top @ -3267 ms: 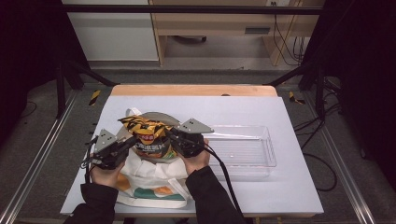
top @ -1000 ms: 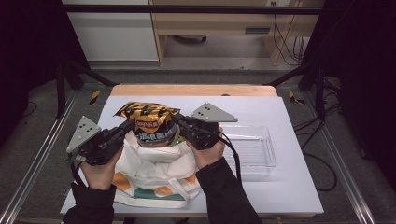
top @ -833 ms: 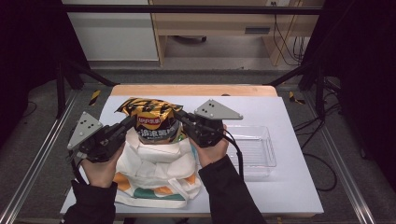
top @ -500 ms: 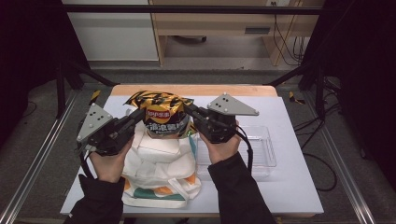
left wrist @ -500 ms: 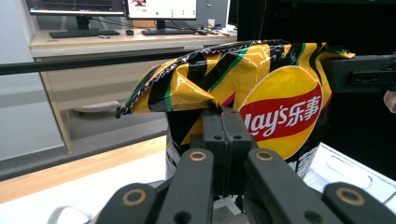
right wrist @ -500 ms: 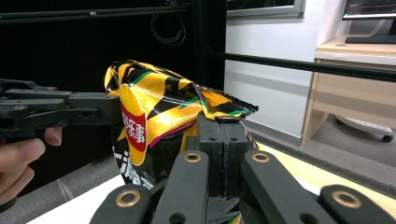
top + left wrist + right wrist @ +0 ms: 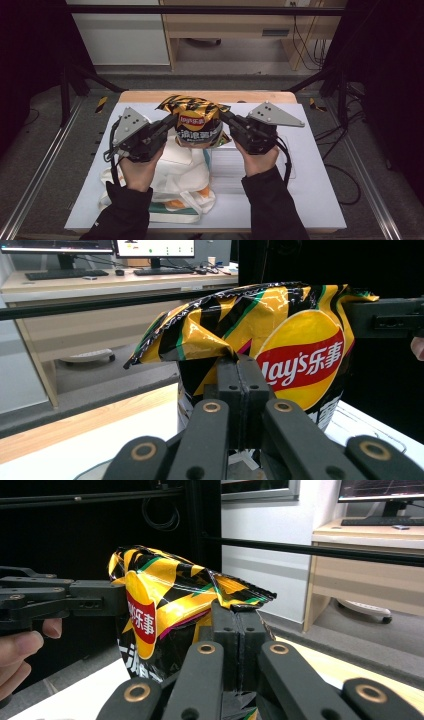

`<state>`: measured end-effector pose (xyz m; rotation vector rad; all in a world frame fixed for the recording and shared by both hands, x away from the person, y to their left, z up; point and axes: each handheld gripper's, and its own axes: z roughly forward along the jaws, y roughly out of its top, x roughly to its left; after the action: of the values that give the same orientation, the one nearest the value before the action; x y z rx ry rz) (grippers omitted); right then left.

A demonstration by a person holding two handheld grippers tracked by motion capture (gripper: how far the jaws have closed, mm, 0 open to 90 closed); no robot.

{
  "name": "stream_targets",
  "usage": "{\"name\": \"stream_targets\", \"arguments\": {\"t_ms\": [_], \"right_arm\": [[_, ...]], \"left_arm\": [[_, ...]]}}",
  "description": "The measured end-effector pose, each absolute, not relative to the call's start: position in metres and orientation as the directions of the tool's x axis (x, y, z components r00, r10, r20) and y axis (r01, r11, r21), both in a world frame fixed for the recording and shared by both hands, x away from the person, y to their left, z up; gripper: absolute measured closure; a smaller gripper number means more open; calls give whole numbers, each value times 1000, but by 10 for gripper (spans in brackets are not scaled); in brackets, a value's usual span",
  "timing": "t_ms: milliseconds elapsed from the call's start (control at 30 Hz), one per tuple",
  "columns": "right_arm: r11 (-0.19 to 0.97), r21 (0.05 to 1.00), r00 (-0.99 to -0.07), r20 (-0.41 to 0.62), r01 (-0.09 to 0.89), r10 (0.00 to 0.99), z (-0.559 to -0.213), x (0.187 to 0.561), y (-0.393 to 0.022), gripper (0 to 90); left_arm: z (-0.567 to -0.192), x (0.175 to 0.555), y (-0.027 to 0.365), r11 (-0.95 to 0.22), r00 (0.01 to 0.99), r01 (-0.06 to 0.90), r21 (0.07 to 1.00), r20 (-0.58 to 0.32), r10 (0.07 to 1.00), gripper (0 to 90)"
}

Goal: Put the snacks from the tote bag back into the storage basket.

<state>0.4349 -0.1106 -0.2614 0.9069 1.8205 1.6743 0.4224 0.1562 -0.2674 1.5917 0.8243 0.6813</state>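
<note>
A yellow and black chip bag [image 7: 196, 122] hangs in the air above the table, held by both grippers. My left gripper [image 7: 169, 125] is shut on the bag's left edge, and my right gripper [image 7: 226, 119] is shut on its right edge. In the left gripper view the jaws pinch the crumpled side of the chip bag [image 7: 260, 335], with the right gripper [image 7: 387, 317] at the far side. In the right gripper view the jaws clamp the chip bag [image 7: 170, 605] near its top seam, and the left gripper [image 7: 60, 602] holds the other side.
A white cloth tote bag [image 7: 175, 180] with orange and green print lies crumpled on the white table [image 7: 310, 200] below the hands. A clear plastic tray [image 7: 225, 167] sits to its right. A wooden strip [image 7: 150, 96] borders the table's far edge.
Both grippers have lifted the chip bag up out of the tote bag and carried it away from the person, toward the far side of the table.
</note>
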Motion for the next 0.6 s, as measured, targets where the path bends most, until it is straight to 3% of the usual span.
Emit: {"name": "stream_targets", "arguments": {"t_ms": [600], "right_arm": [[6, 989, -597, 84, 147, 798, -270, 430, -156, 900]], "left_arm": [[-275, 436, 110, -120, 629, 152, 981, -2, 777, 900]]}}
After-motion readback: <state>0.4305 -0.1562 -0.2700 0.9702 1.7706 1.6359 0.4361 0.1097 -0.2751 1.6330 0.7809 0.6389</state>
